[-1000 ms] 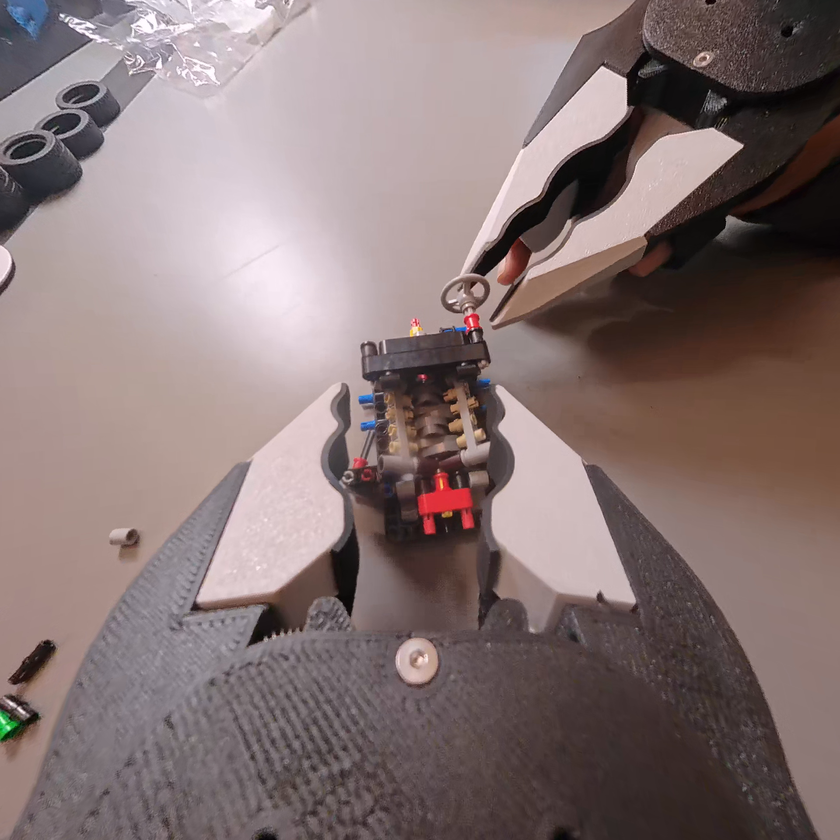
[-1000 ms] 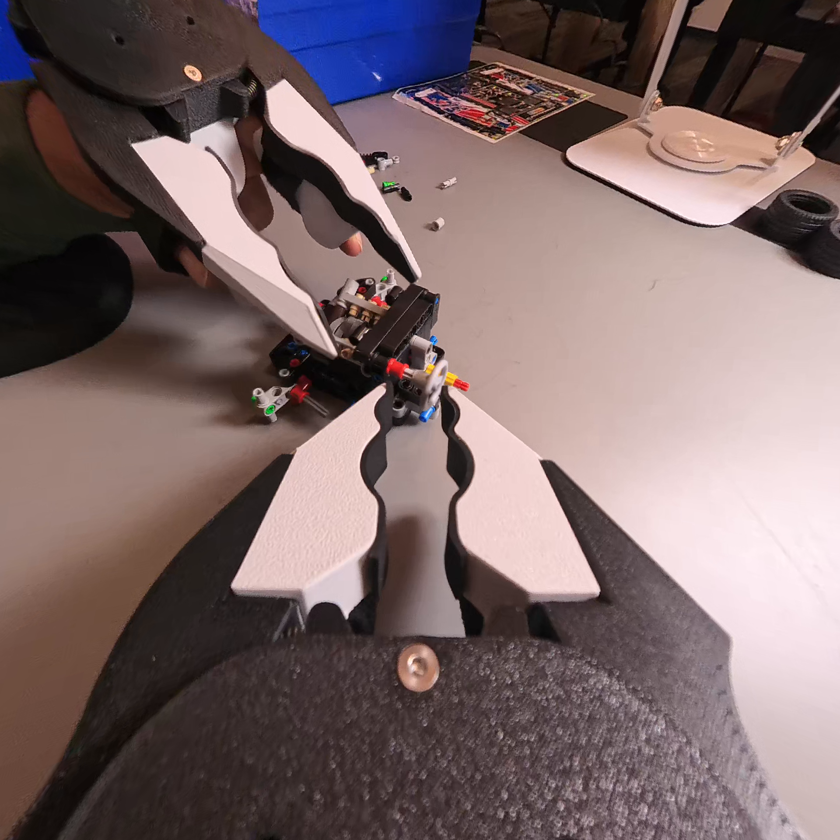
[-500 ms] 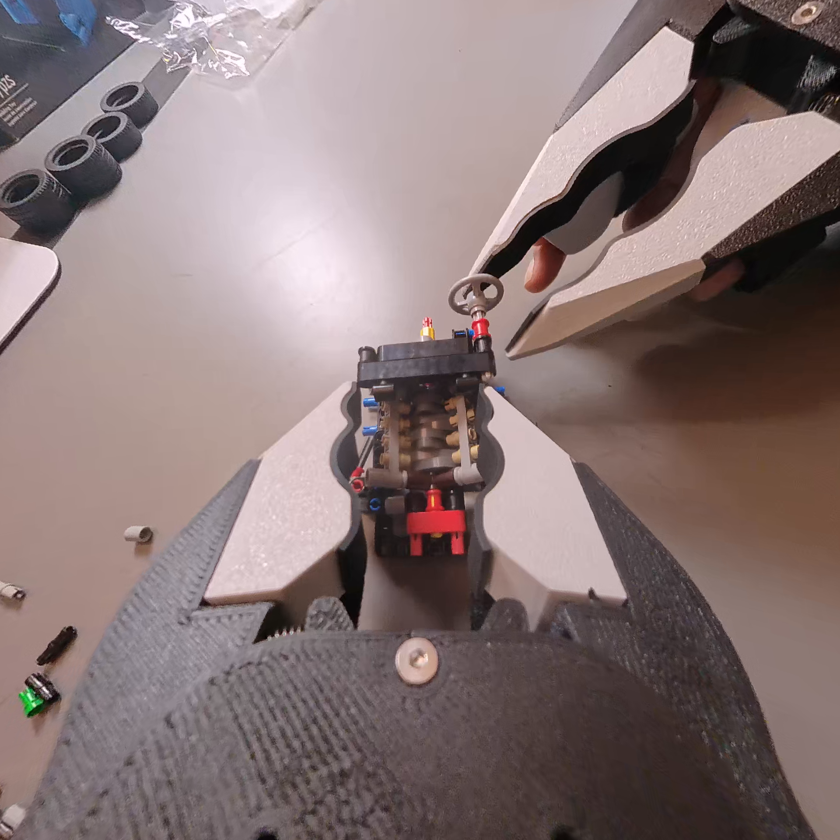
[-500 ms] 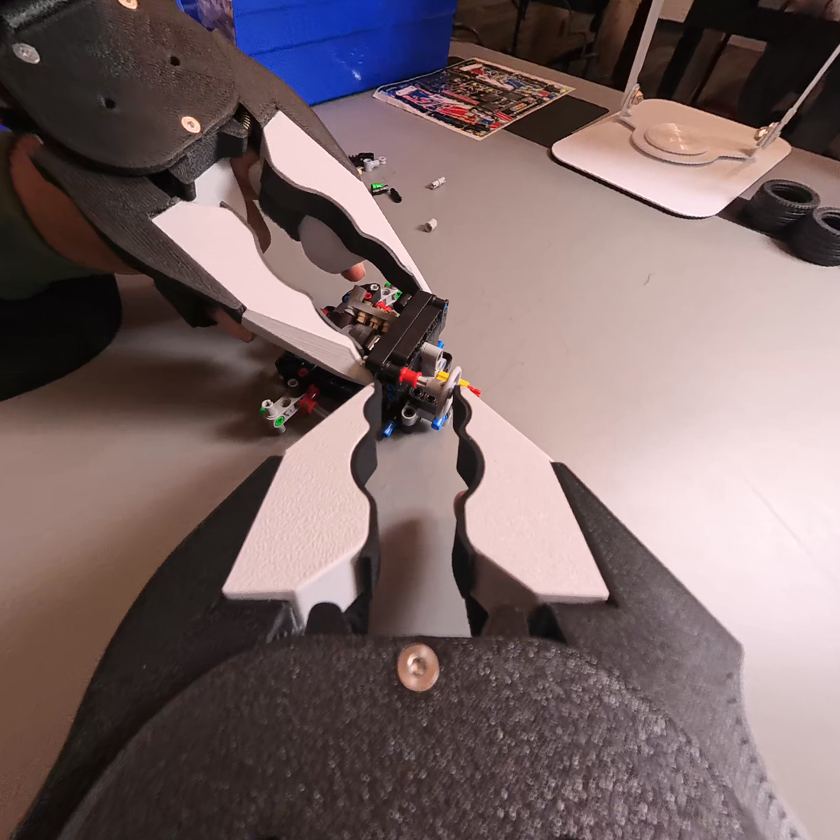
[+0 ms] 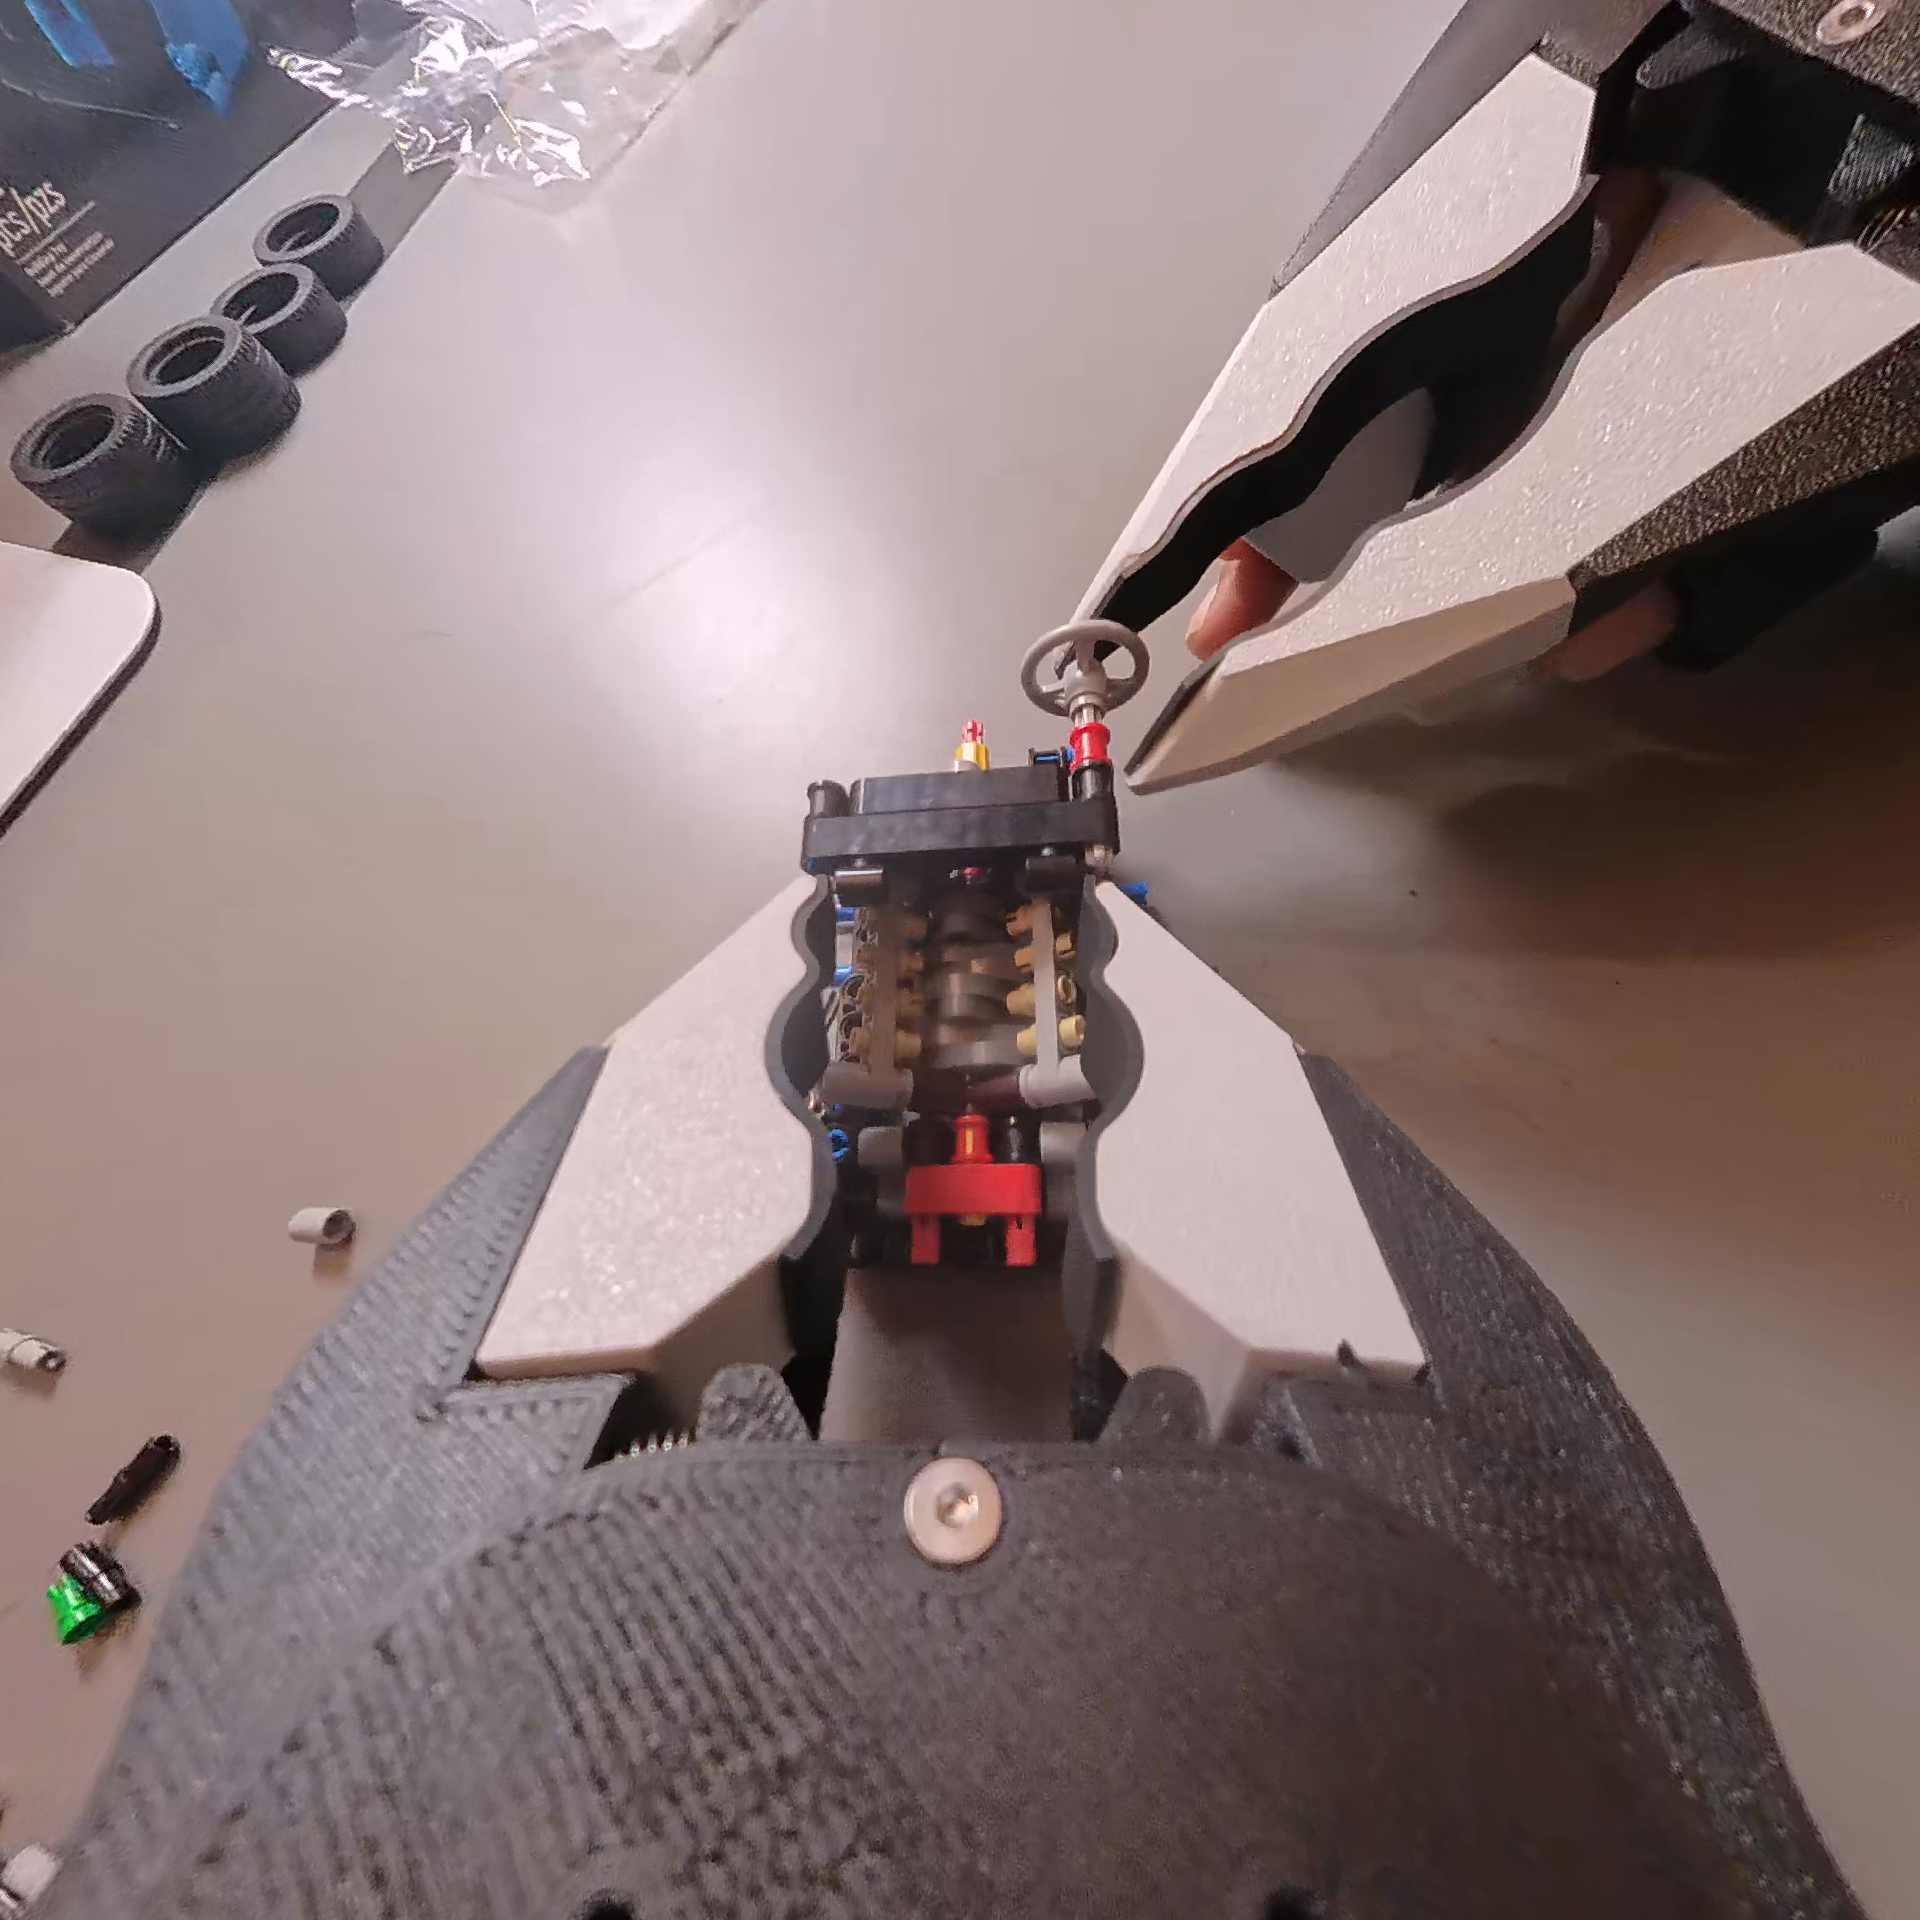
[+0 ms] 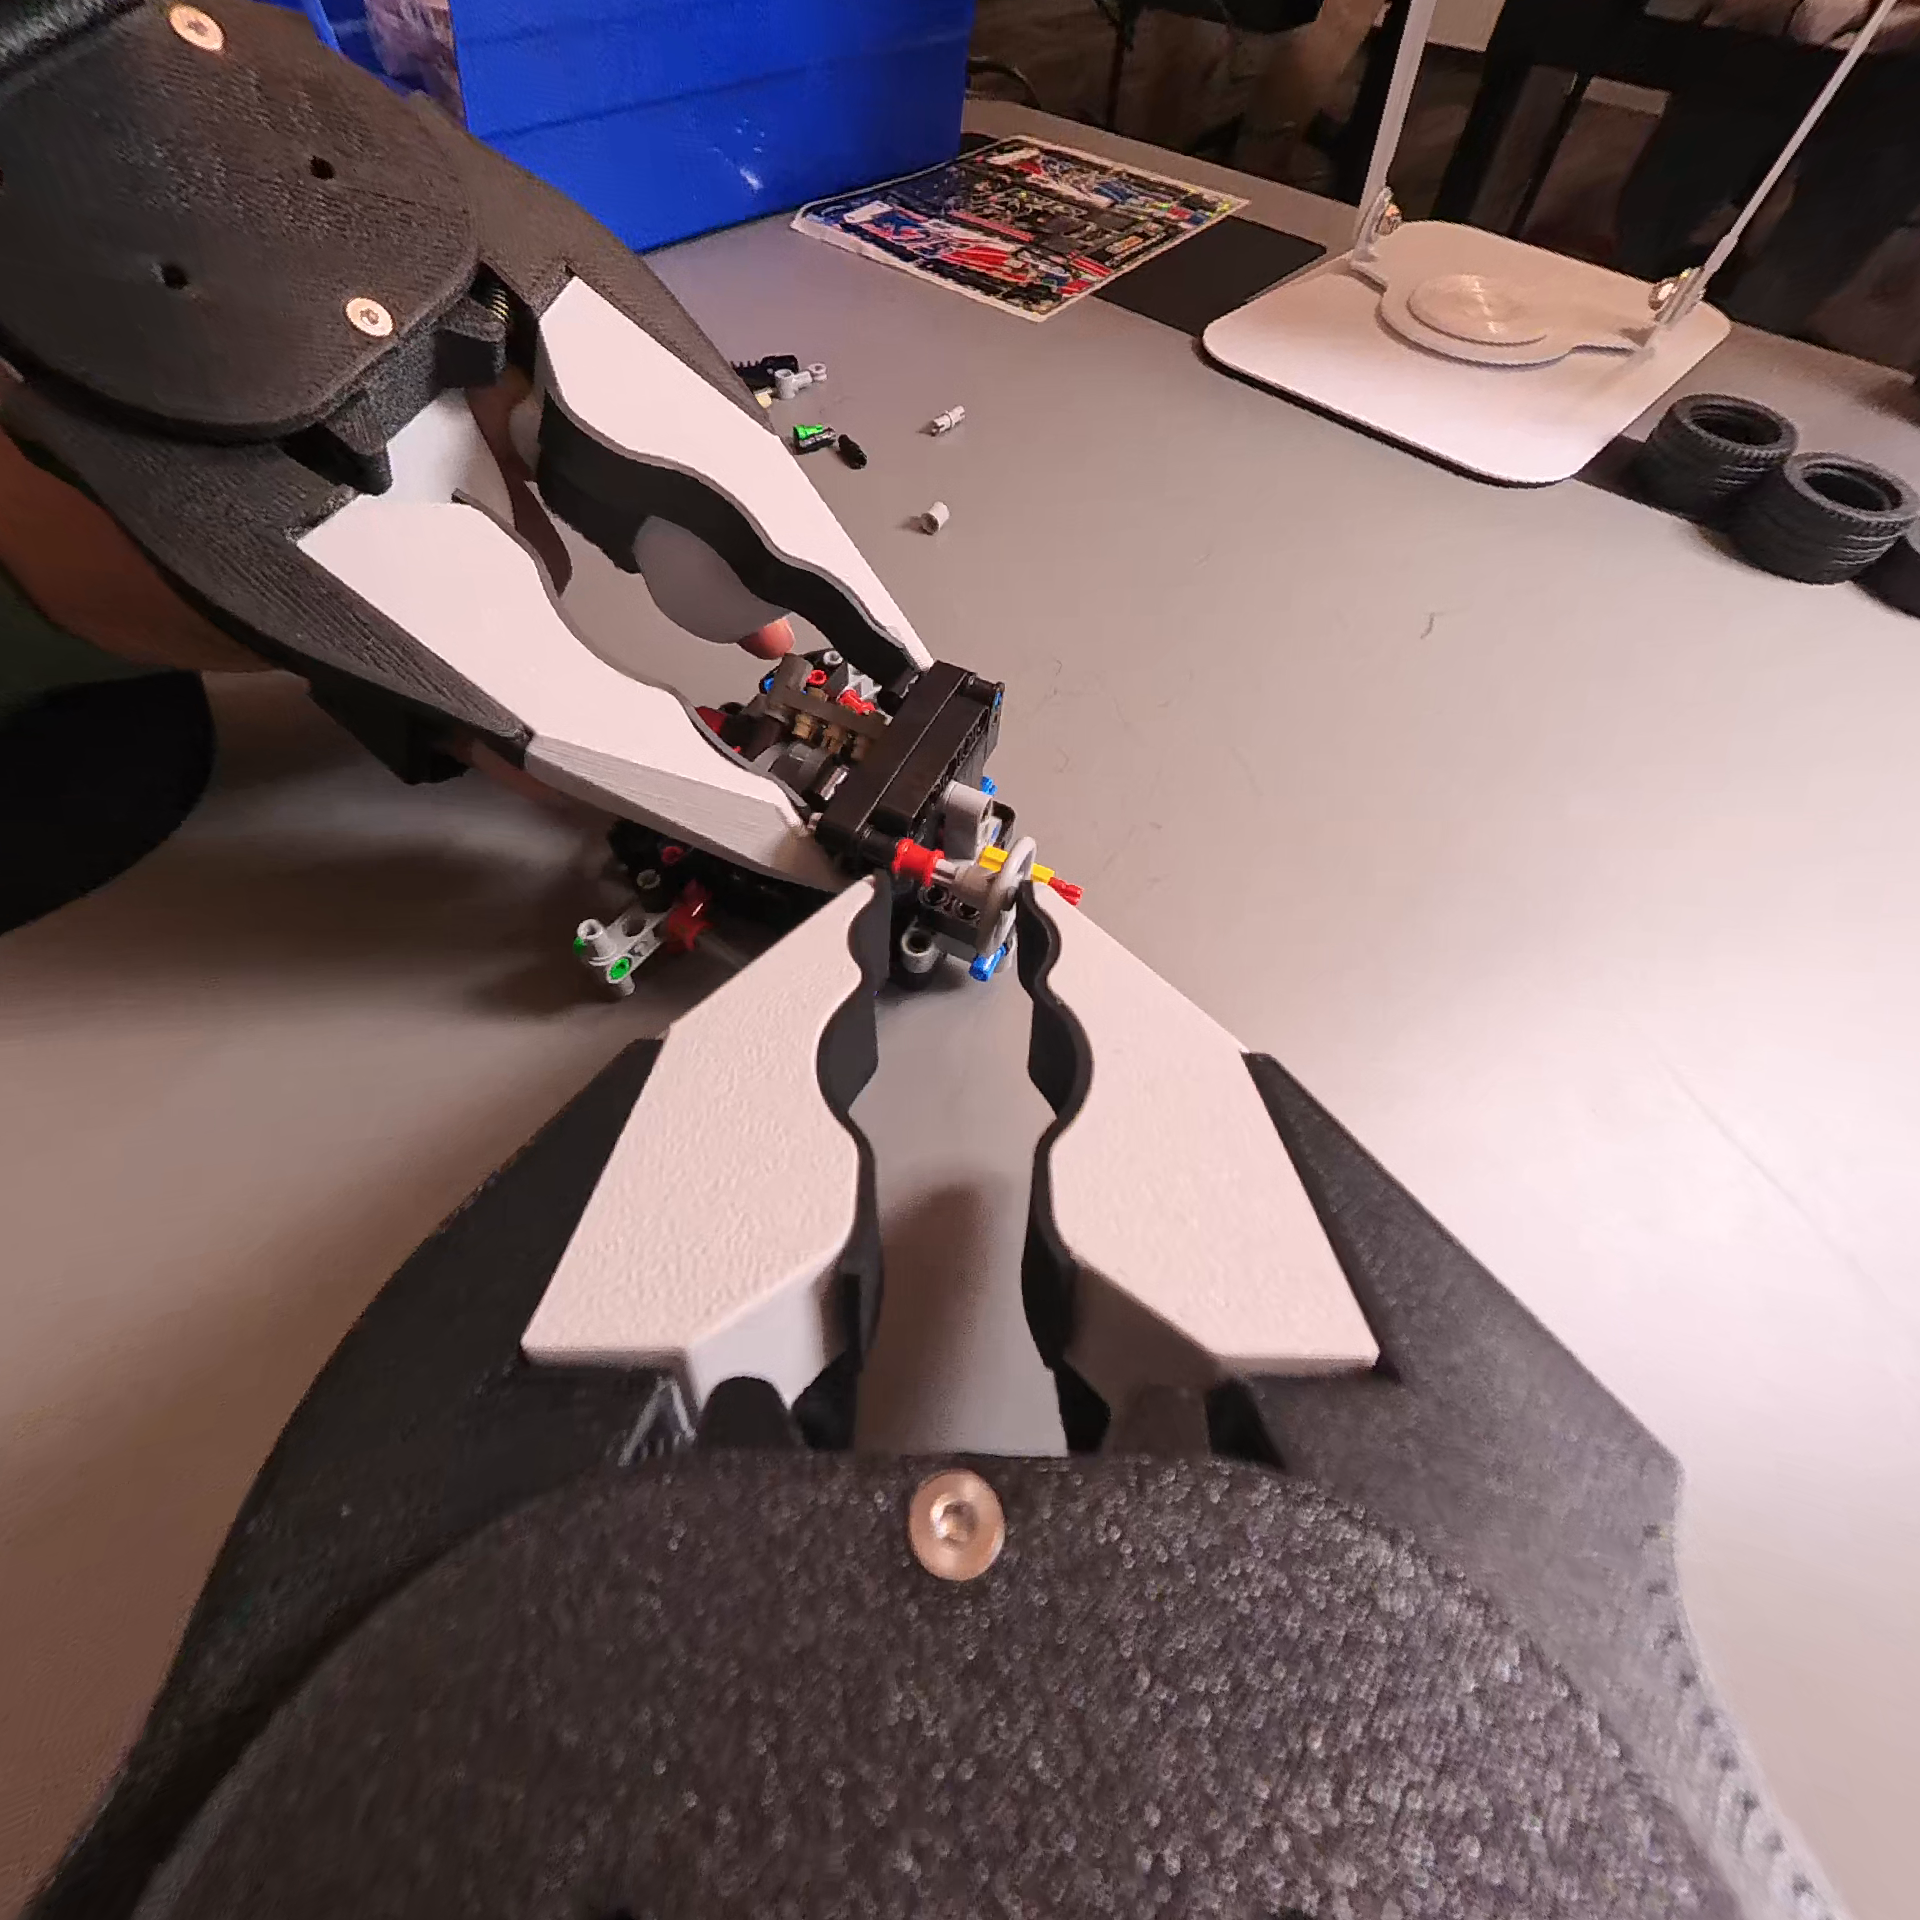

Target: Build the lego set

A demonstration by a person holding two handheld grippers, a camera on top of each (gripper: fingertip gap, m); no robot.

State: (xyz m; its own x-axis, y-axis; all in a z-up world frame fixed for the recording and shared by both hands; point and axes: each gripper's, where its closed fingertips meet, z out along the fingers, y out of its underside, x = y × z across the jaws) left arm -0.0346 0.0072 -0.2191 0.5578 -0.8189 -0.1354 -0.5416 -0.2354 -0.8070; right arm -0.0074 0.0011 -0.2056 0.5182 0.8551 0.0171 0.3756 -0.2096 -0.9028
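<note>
Out from the grey surface's edges, we clamped our left tool on the black-framed, many-coloured plastic lego engine block, light but fragile, best gripped by its flanks, our right tool apart around its grey steering wheel.

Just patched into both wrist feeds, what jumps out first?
The colourful lego engine assembly at table centre, clamped between the left tool's pale fingers. The open right tool has its tips on either side of the small grey steering wheel at the assembly's far end. Black tyres line the left edge.
</note>
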